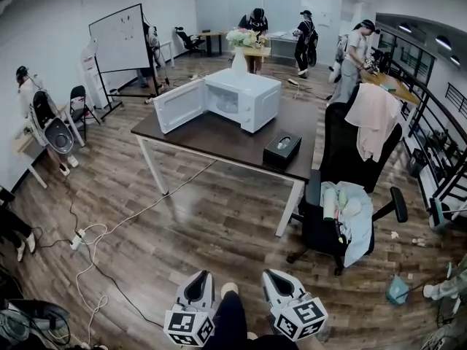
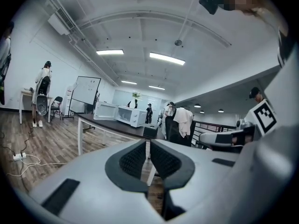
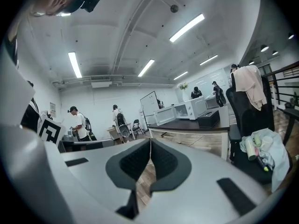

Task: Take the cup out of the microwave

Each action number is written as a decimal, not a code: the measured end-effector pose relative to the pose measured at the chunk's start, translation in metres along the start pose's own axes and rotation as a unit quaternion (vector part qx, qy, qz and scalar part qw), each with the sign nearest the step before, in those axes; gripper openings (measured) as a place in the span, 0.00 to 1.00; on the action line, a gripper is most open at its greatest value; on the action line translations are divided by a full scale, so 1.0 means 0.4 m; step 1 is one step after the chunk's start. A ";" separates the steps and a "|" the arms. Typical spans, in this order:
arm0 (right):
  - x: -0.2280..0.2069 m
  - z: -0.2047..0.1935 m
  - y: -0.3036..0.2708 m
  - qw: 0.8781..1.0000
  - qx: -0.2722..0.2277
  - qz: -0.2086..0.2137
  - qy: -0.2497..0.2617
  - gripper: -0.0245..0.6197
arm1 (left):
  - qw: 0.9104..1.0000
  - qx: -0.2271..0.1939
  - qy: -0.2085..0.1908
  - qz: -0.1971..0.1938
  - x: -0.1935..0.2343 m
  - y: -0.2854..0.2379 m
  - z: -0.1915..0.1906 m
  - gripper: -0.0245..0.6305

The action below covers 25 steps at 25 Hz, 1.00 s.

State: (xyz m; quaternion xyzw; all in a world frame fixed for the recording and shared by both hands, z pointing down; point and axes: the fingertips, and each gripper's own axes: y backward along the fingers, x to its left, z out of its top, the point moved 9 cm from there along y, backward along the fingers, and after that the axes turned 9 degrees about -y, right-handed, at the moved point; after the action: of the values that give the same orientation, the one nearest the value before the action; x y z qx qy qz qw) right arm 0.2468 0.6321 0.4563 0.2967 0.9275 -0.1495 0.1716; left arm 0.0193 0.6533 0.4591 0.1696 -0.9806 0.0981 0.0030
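A wood-plank floor [image 1: 219,217] runs through a long white-walled room. On it stands one dark-topped table [image 1: 219,138], bearing one white microwave [image 1: 252,93] with its door [image 1: 177,104] swung wide and one black tissue box [image 1: 282,150]. The cup would be in the open cavity, but from this far off it cannot be made out. Five people stand about the far half. One whiteboard [image 1: 119,39] and one vase of flowers [image 1: 241,49] sit behind; one office chair [image 1: 343,159] (clothes draped over it) crowds the table's right end. A cable [image 1: 139,214] trails from the table across the floor. Both tools – left gripper [image 1: 198,277] and right gripper [image 1: 277,275] – are well short of the table, jaws pressed together on nothing.
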 end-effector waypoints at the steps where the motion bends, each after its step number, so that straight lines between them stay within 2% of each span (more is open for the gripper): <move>1: -0.005 0.004 -0.016 1.000 -0.002 0.003 -0.002 0.03 | 1.000 0.001 -0.005 0.005 0.010 -0.013 0.001 0.05; 5: -0.022 0.030 -0.097 1.000 -0.008 0.019 -0.011 0.03 | 1.000 0.006 -0.011 0.015 0.061 -0.075 0.009 0.07; 8: -0.028 0.050 -0.159 1.000 -0.008 0.026 -0.008 0.03 | 1.000 0.009 -0.001 0.004 0.095 -0.125 0.015 0.25; 14: -0.038 0.103 -0.289 0.999 -0.004 0.033 -0.009 0.03 | 1.000 0.016 0.004 0.011 0.187 -0.228 0.051 0.39; 20: -0.065 0.143 -0.432 1.000 -0.004 0.028 -0.012 0.03 | 1.000 0.020 0.002 -0.003 0.290 -0.343 0.083 0.50; 25: -0.099 0.163 -0.539 1.000 -0.006 0.019 -0.012 0.03 | 1.000 0.018 0.001 0.016 0.378 -0.437 0.085 0.61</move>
State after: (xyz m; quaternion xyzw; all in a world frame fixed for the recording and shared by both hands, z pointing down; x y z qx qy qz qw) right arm 0.1622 0.4195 0.4516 0.3110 0.9206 -0.1441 0.1872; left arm -0.0641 0.4350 0.4650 0.1539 -0.9813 0.1158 -0.0002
